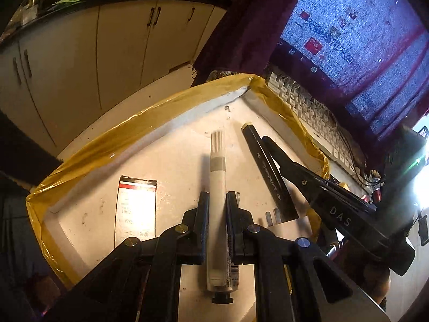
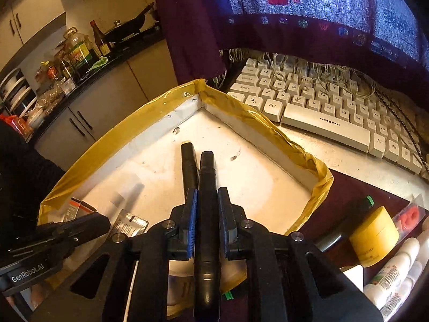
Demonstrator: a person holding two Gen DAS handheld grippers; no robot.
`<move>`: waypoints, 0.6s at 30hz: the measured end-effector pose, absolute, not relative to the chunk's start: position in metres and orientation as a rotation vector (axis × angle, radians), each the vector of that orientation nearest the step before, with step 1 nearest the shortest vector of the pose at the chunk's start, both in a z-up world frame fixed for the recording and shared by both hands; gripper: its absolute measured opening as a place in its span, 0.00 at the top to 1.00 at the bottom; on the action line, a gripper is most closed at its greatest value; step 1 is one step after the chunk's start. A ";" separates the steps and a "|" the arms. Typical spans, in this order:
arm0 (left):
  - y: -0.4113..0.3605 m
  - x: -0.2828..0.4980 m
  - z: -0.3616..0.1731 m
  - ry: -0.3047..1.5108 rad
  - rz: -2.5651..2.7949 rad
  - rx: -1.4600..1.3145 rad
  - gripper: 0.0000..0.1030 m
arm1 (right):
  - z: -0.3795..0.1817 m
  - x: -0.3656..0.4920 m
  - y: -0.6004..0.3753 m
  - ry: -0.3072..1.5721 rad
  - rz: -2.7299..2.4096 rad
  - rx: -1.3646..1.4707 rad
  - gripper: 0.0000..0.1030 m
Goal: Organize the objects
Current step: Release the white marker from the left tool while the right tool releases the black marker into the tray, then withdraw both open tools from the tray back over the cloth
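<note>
My left gripper [image 1: 217,197] is shut on a white marker [image 1: 217,161] that points away from me, over a shallow white tray with a yellow taped rim [image 1: 107,145]. My right gripper [image 2: 207,191] is shut on a black marker [image 2: 207,166], also over the tray [image 2: 128,126], with a dark shadow-like shape beside it. In the left wrist view the right gripper [image 1: 270,150] reaches in from the right with the black marker [image 1: 257,147]. In the right wrist view the left gripper [image 2: 104,221] enters at lower left, its white marker [image 2: 126,190] blurred.
A small white box with a red stripe [image 1: 136,209] and a sachet [image 2: 128,225] lie in the tray. A white keyboard [image 2: 321,107] sits behind it under a draped purple cloth [image 2: 295,13]. A yellow jar [image 2: 375,236] and white bottles [image 2: 394,273] crowd the right.
</note>
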State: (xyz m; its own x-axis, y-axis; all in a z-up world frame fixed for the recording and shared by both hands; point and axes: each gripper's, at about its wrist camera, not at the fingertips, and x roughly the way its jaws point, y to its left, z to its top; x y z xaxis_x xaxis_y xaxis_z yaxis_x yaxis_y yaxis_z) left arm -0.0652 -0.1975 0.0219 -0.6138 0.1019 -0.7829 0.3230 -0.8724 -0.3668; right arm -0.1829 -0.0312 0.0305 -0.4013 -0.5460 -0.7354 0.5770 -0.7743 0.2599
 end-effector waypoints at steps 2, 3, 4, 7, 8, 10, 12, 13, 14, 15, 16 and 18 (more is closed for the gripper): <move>-0.199 -0.064 0.022 0.741 -2.609 1.318 0.91 | 0.030 -0.183 -0.030 0.035 -2.182 1.128 0.87; -0.199 -0.063 0.021 0.747 -2.609 1.320 0.91 | 0.031 -0.184 -0.030 0.023 -2.182 1.124 0.87; -0.200 -0.063 0.021 0.751 -2.609 1.322 0.90 | 0.032 -0.184 -0.028 0.005 -2.182 1.119 0.87; -0.197 -0.065 0.021 0.745 -2.635 1.342 0.84 | 0.037 -0.185 -0.022 -0.038 -2.183 1.111 0.87; -0.196 -0.064 0.022 0.743 -2.652 1.331 0.74 | 0.041 -0.184 -0.019 -0.051 -2.188 1.105 0.87; -0.195 -0.058 0.028 0.730 -2.690 1.272 0.52 | 0.050 -0.180 -0.013 -0.068 -2.194 1.096 0.83; -0.193 -0.051 0.036 0.707 -2.734 1.180 0.32 | 0.061 -0.171 -0.002 -0.106 -2.189 1.061 0.78; -0.191 -0.048 0.039 0.695 -2.749 1.143 0.31 | 0.066 -0.165 0.005 -0.124 -2.186 1.032 0.71; -0.190 -0.044 0.042 0.684 -2.766 1.110 0.31 | 0.069 -0.157 0.012 -0.129 -2.187 1.004 0.67; -0.187 -0.039 0.044 0.685 -2.789 1.082 0.31 | 0.071 -0.150 0.019 -0.128 -2.190 0.982 0.61; -0.187 -0.037 0.045 0.695 -2.811 1.064 0.31 | 0.073 -0.142 0.027 -0.126 -2.195 0.962 0.59; -0.180 -0.026 0.049 0.706 -2.896 0.995 0.31 | 0.072 -0.128 0.043 -0.116 -2.204 0.945 0.59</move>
